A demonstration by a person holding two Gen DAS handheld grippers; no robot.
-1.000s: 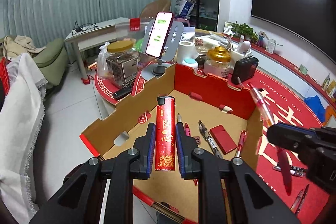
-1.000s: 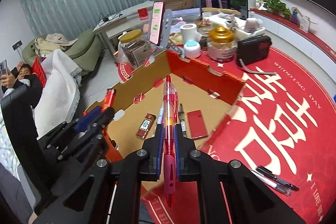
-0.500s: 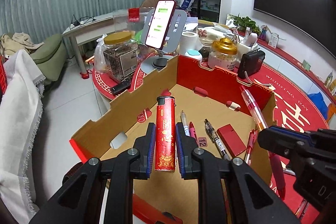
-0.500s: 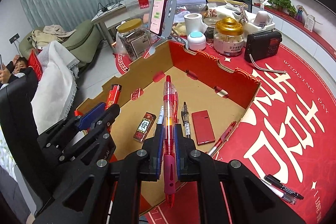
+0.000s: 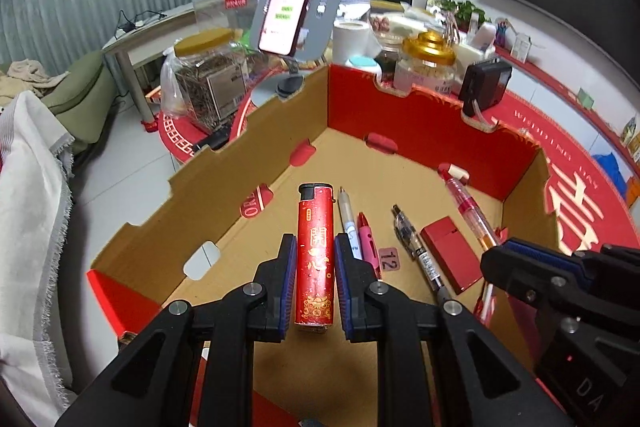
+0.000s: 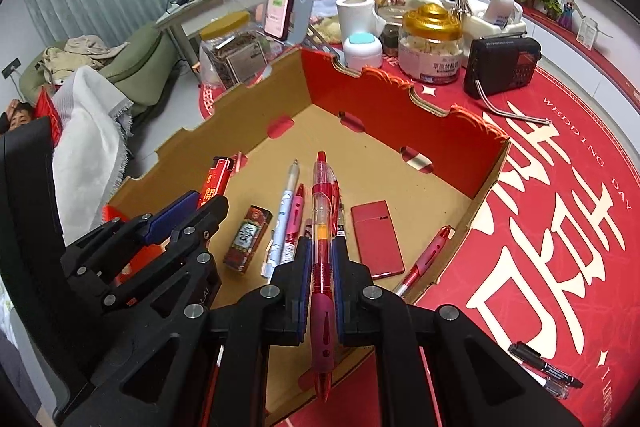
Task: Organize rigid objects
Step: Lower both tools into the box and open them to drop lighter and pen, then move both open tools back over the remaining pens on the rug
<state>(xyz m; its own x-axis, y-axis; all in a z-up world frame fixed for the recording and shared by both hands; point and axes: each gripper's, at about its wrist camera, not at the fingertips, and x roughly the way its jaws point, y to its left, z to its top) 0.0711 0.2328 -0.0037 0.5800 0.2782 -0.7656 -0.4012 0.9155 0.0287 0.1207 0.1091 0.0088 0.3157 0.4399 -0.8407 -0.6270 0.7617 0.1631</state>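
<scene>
Cardboard box nearer, left tongs gripping lighter, right tongs gripping pen

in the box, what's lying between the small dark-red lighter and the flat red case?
Right wrist view: between the small dark-red lighter and the flat red case lie a white-blue pen and a pink pen; the held red pen overhangs the rest.
</scene>
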